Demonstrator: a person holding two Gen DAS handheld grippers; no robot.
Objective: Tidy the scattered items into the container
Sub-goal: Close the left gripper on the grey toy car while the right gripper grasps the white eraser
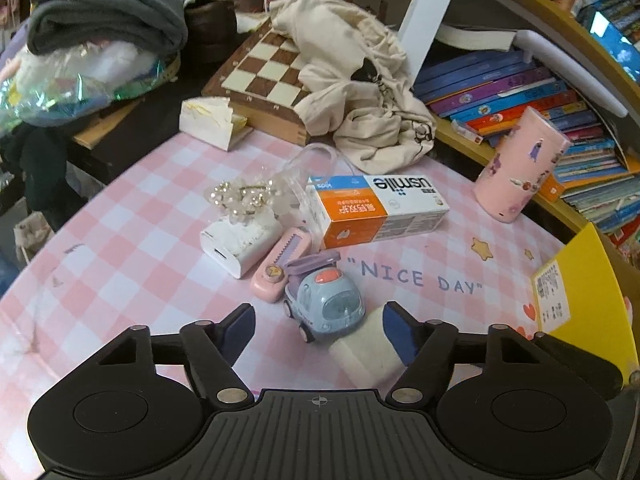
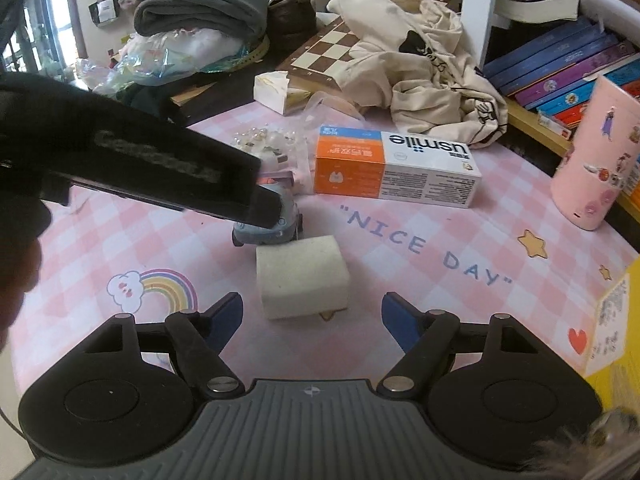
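Observation:
On the pink checked mat lie a blue toy car (image 1: 326, 307), a pink comb case (image 1: 282, 264), a white charger (image 1: 240, 246), a pearl hair piece (image 1: 244, 198), an orange-and-white usmile box (image 1: 378, 210) and a cream sponge block (image 2: 302, 276). My left gripper (image 1: 318, 330) is open just short of the toy car, with the sponge block (image 1: 366, 350) by its right finger. My right gripper (image 2: 312, 314) is open, its fingers either side of the sponge block's near end. The left gripper's black body crosses the right wrist view and hides part of the toy car (image 2: 276, 220). A yellow container (image 1: 584, 292) stands at the right edge.
A pink tumbler (image 1: 520, 166) stands at the right, before a shelf of stacked books (image 1: 532, 96). Behind the mat are a cream cloth bag (image 1: 360, 84), a chessboard (image 1: 268, 76), a tissue box (image 1: 210, 120) and a heap of grey cloth and plastic bags (image 1: 100, 40).

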